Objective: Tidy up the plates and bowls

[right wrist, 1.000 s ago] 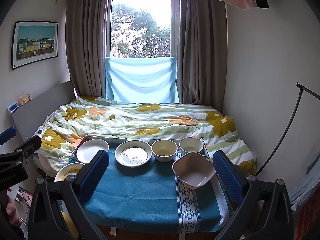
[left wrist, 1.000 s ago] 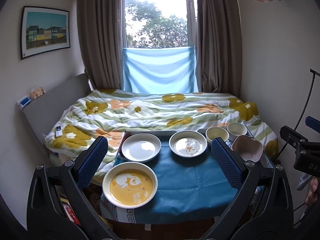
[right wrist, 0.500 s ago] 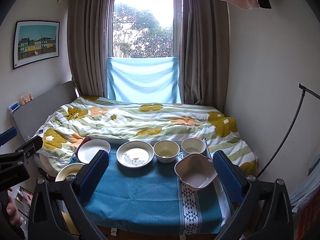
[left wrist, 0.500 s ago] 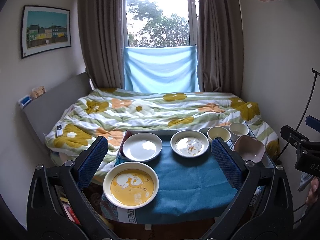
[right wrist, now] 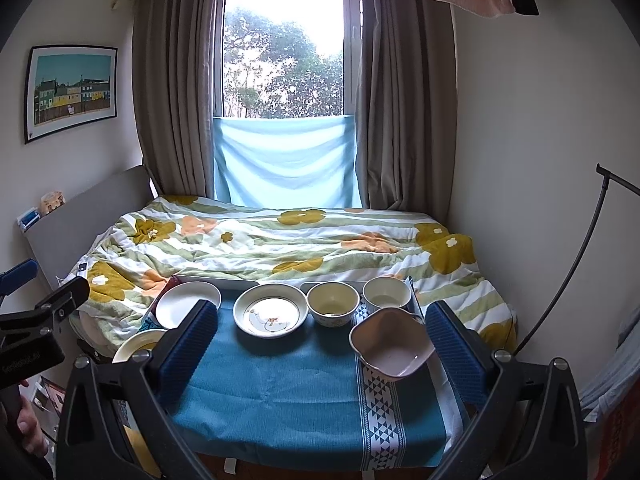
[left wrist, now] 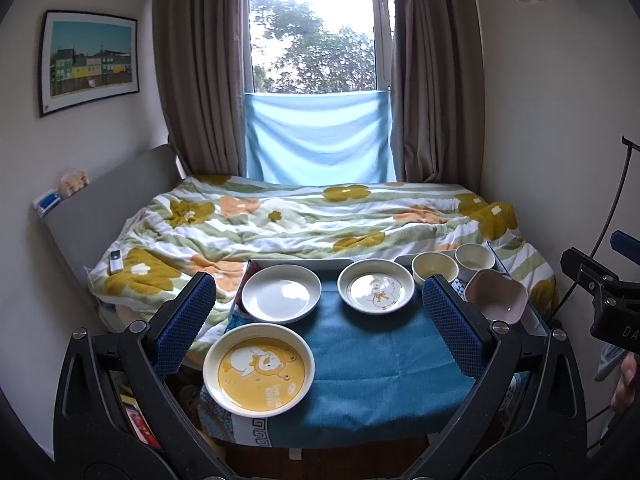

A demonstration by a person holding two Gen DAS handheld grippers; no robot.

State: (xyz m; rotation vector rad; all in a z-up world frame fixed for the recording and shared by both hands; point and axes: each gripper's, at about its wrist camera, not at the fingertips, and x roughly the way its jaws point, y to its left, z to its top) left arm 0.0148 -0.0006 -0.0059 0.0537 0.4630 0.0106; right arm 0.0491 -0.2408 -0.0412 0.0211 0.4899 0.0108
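With both the left gripper (left wrist: 320,320) and right gripper (right wrist: 320,340) gaping empty, the glossy yellow duck-print ceramic plate (left wrist: 259,369) at seven o'clock looks rigid, slippery and breakable, best pinched across its raised rim.

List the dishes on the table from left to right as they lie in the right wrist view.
yellow plate → plain white plate → duck plate → cream bowl → white bowl. The pink square bowl overlaps that last stretch, so I leave it out.

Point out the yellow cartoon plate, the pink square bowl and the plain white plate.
yellow cartoon plate (left wrist: 259,369), left wrist view, its printed centre.
pink square bowl (right wrist: 390,345), right wrist view, its inside.
plain white plate (left wrist: 281,293), left wrist view, its centre.
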